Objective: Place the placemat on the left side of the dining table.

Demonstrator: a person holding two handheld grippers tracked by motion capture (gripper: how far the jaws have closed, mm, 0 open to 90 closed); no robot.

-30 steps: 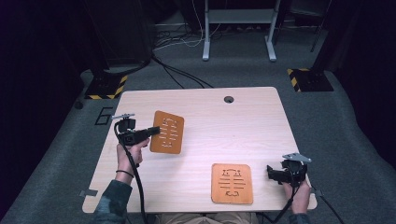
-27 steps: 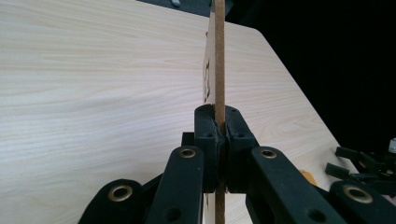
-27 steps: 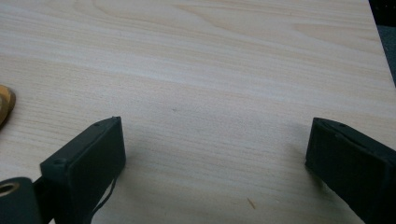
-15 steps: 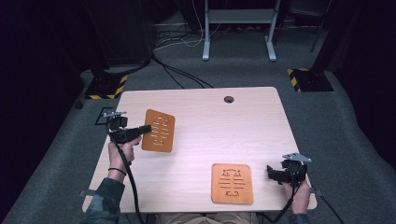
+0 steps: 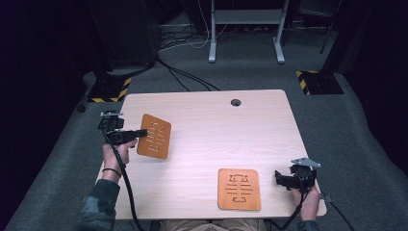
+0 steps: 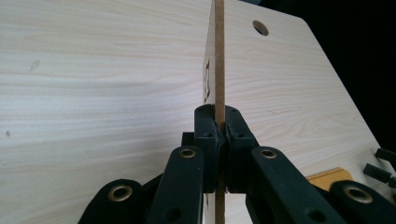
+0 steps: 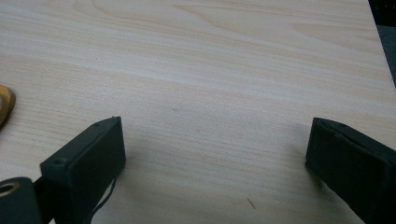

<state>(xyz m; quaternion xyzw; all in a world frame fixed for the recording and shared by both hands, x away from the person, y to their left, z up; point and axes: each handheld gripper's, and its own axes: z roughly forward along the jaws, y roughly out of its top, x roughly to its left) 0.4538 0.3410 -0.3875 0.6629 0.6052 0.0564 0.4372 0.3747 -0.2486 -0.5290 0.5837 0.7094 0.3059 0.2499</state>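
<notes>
**A:** High view first: what is the left gripper (image 5: 139, 133) doing?

**B:** It is clamping the edge of one brown board (image 5: 155, 136), which is hanging tilted over the left side of the table (image 5: 207, 125). The person's left hand (image 5: 117, 151) is wrapping the handle, and the cable is trailing back toward the near edge.

**A:** And the other board?

**B:** The second board (image 5: 238, 188) is lying flat near the front edge, right of centre, cut-out slots facing up. The right gripper (image 5: 280, 177) is sitting just beside it, at the table's near right corner, jaws pointing toward it but apart from it.

**A:** Left gripper view?

**B:** The left gripper (image 6: 219, 135) is pinching the board (image 6: 218, 56) edge-on, both pads pressing its faces, so the jaws are closed on it. The board is standing as a thin vertical strip running up the middle, with cut-outs showing on its left face. A corner of the second board (image 6: 329, 177) is peeking out at lower right on the table (image 6: 93, 79).

**A:** Right gripper view?

**B:** The right gripper (image 7: 215, 140) is standing wide open, with bare table (image 7: 210, 56) between its jaws. A rounded corner of the second board (image 7: 5, 105) is showing at the left edge, clear of the near jaw.
</notes>
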